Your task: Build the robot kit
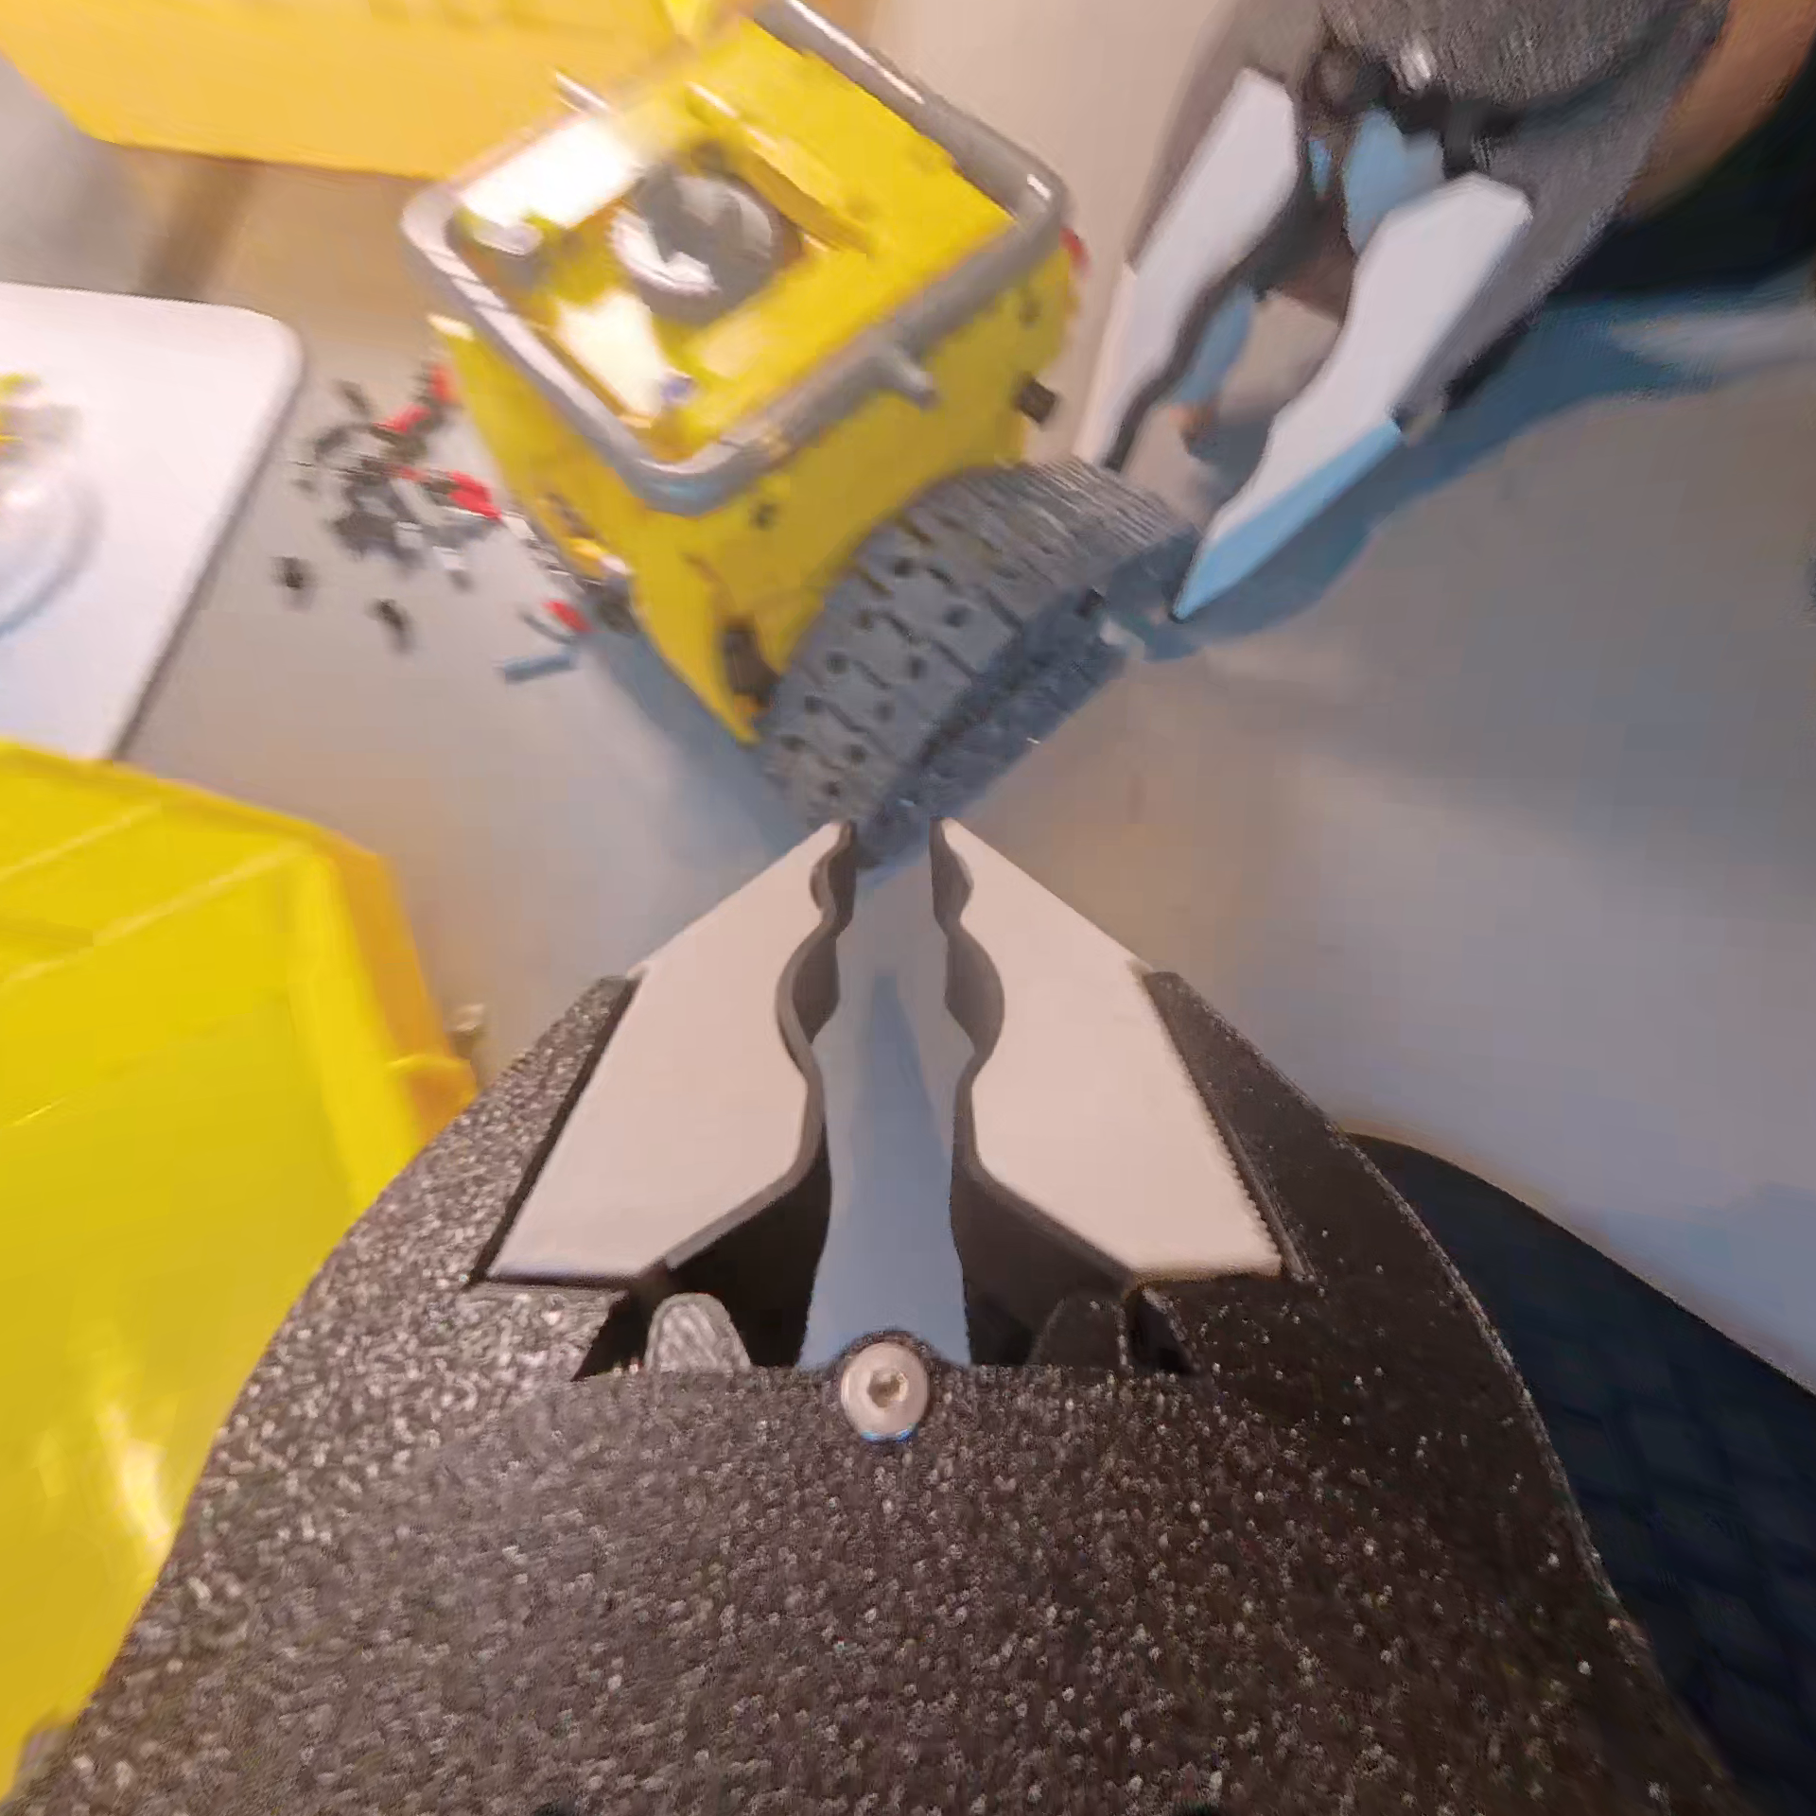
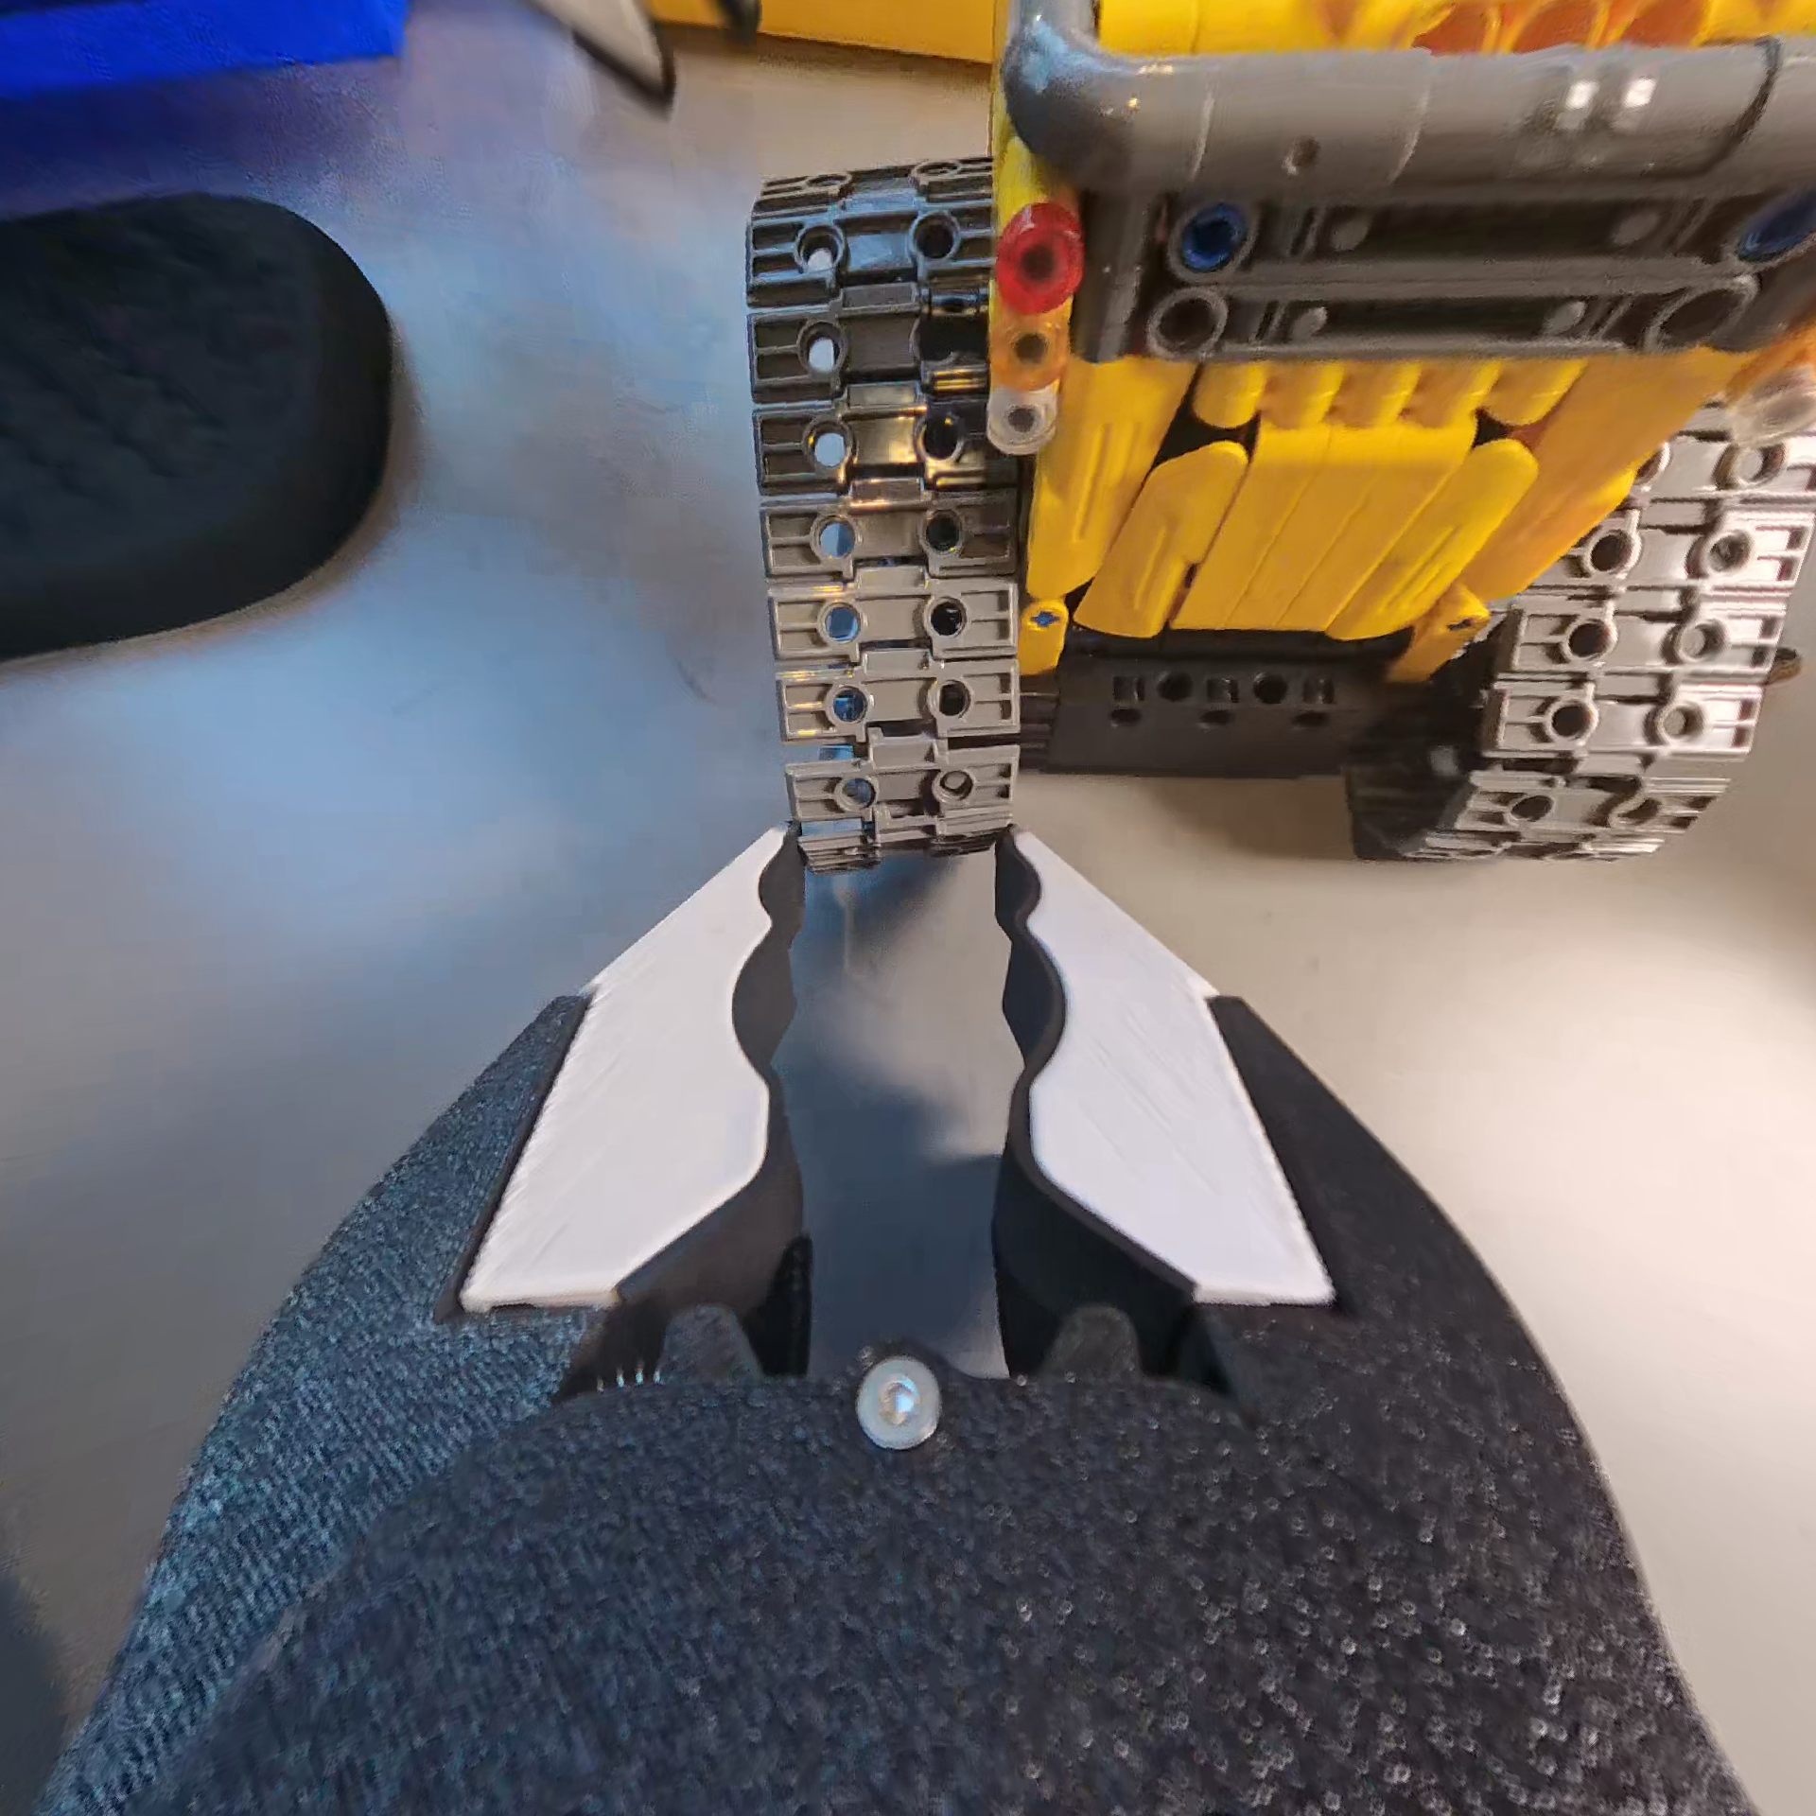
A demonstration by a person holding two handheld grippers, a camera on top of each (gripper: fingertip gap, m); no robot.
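The table point(image 2: 1376, 1081) carries everything, and on it the yellow toy vehicle point(image 2: 1277, 511) sits upright on its two grey tracks, its rear bumper end facing your right gripper point(image 2: 899, 850) and its long axis running away from it; its top and right side are cut off there. In the blurred left wrist view the vehicle point(image 1: 747, 324) looks tilted, nose away. Yellow bins point(image 1: 177, 1081) stand at the left; their contents are hard to make out. A white tray point(image 1: 147, 491) holds something unclear, with small loose pieces point(image 1: 393, 491) scattered just beside it. Your right gripper's jaws stand apart at the bottom of the nearer track point(image 2: 889, 511), not clamped. Your left gripper point(image 1: 889, 835) is narrowly parted, its tips at a track point(image 1: 943, 668); whether they touch it you cannot tell.
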